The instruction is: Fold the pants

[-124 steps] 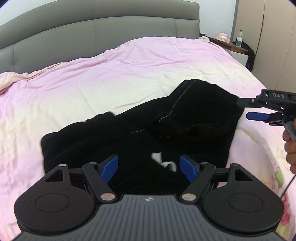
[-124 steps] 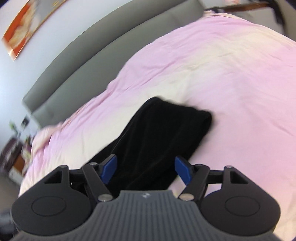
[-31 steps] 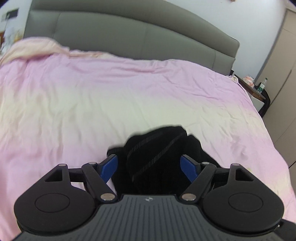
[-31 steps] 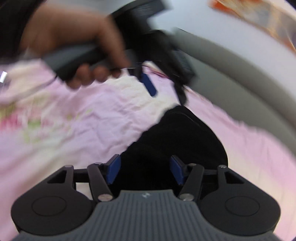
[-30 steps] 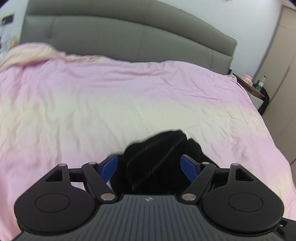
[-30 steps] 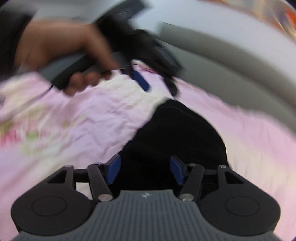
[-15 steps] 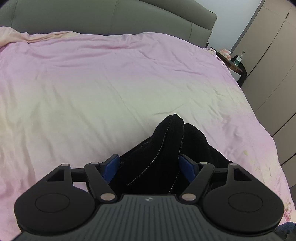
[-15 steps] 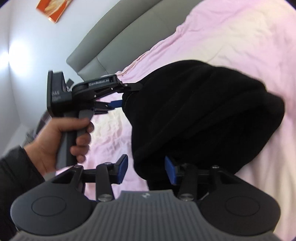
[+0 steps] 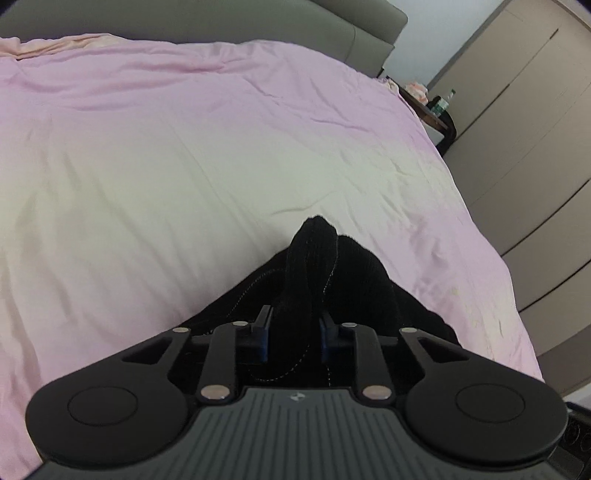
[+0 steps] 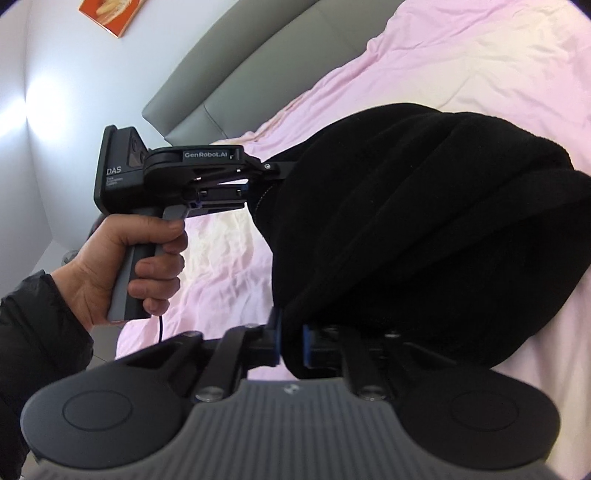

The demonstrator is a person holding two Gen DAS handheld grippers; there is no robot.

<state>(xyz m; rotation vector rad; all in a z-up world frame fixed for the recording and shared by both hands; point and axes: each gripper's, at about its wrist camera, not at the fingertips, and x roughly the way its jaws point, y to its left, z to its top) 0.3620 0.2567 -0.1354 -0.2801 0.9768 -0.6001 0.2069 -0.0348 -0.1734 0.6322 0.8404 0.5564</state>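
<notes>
The black pants [image 10: 424, 229] hang bunched between my two grippers above the pink bed cover [image 9: 184, 155]. My left gripper [image 9: 293, 334] is shut on a thick fold of the pants [image 9: 317, 266] with a stitched seam. My right gripper [image 10: 290, 341] is shut on another edge of the pants. In the right wrist view the left gripper [image 10: 258, 184] shows from the side, held in a hand, its fingers buried in the cloth.
A grey padded headboard [image 9: 207, 26] runs along the far side of the bed. A nightstand with a bottle [image 9: 439, 105] and beige wardrobe doors [image 9: 524, 122] stand to the right. An orange picture [image 10: 110, 14] hangs on the wall.
Both grippers have closed on the pants, from wide open a second ago. The pants are lifted and bunched between them instead of lying spread on the bed.
</notes>
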